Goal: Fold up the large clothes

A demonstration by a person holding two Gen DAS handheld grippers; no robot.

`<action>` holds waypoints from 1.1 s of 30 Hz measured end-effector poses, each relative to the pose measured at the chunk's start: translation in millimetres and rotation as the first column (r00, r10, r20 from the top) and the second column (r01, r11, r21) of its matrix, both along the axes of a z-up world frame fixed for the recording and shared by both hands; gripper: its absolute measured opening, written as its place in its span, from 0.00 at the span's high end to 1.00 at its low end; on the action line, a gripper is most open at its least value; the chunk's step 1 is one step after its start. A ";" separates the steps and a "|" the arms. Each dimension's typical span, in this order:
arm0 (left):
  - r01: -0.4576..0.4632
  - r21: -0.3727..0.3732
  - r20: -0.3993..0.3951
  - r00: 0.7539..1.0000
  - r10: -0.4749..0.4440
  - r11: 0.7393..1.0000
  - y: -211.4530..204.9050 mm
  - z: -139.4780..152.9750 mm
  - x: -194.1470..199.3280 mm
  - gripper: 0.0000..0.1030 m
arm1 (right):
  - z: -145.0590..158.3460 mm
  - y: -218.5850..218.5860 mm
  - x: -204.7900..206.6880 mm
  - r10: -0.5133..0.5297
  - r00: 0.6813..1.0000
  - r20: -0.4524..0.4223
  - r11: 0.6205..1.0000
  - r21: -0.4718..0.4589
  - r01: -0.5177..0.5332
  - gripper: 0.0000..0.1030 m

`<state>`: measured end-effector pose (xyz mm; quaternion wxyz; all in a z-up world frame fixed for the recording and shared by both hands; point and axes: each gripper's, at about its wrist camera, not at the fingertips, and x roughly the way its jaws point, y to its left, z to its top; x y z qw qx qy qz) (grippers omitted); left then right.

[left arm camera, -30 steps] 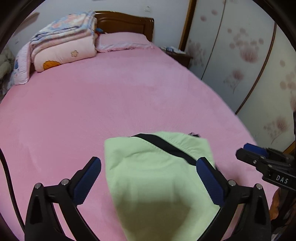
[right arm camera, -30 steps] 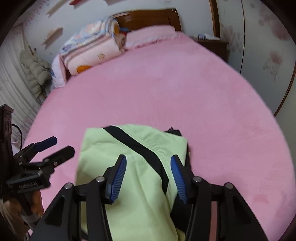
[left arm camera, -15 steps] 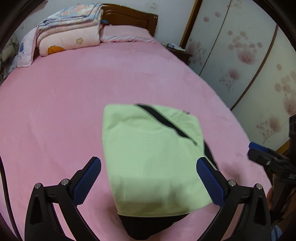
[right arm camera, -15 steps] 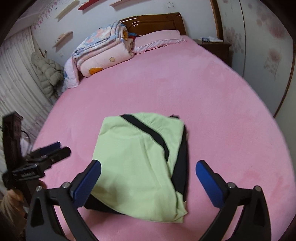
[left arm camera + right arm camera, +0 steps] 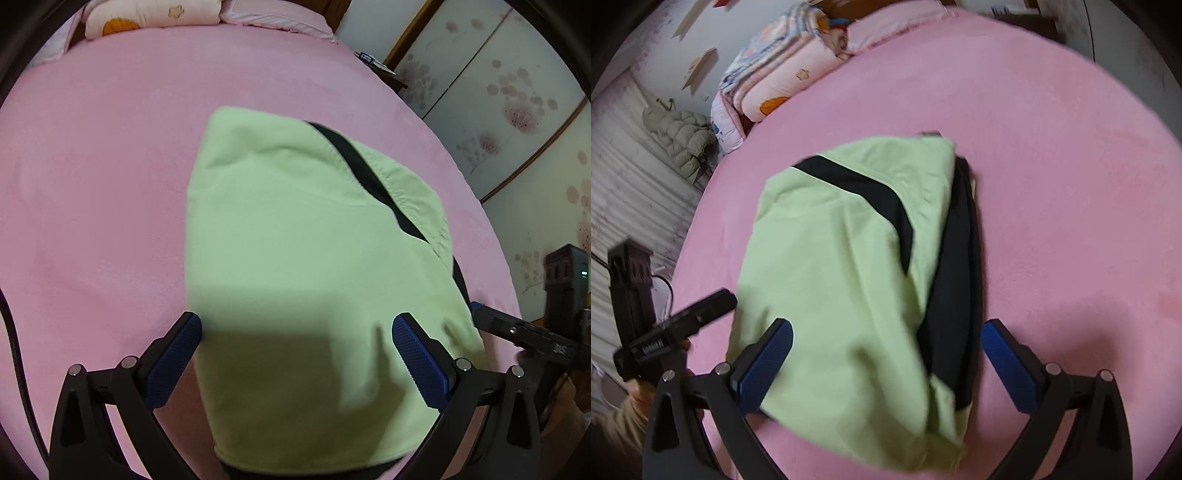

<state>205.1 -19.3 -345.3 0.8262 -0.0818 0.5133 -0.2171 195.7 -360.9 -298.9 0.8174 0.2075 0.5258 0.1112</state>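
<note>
You had the light-green jacket (image 5: pixel 849 288) lying folded on the pink bed (image 5: pixel 1071 184), near its foot. Both the left gripper (image 5: pixel 295 354) and right gripper (image 5: pixel 886 354) stood wide, holding nothing. Next, I'd judge, press the bundle flat.

Matt green cloth jacket (image 5: pixel 295 258) lies on a soft, fuzzy pink bedspread (image 5: pixel 92 184).

My left wrist camera looks steeply down along its fingers (image 5: pixel 173 363), close above the folded garment (image 5: pixel 295 266) on the pink bed (image 5: pixel 92 177). My right wrist camera does likewise from the other side (image 5: pixel 831 295). Both views share garment, bed, stacked bedding (image 5: pixel 783 77), and each sees the opposite gripper at its edge.
</note>
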 end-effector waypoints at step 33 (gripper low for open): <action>0.113 0.070 -0.020 0.994 -0.112 0.991 -5.4 40.8 -26.6 0.65 | 17.1 49.0 1.8 0.062 0.998 0.014 0.998 0.005 -0.062 0.86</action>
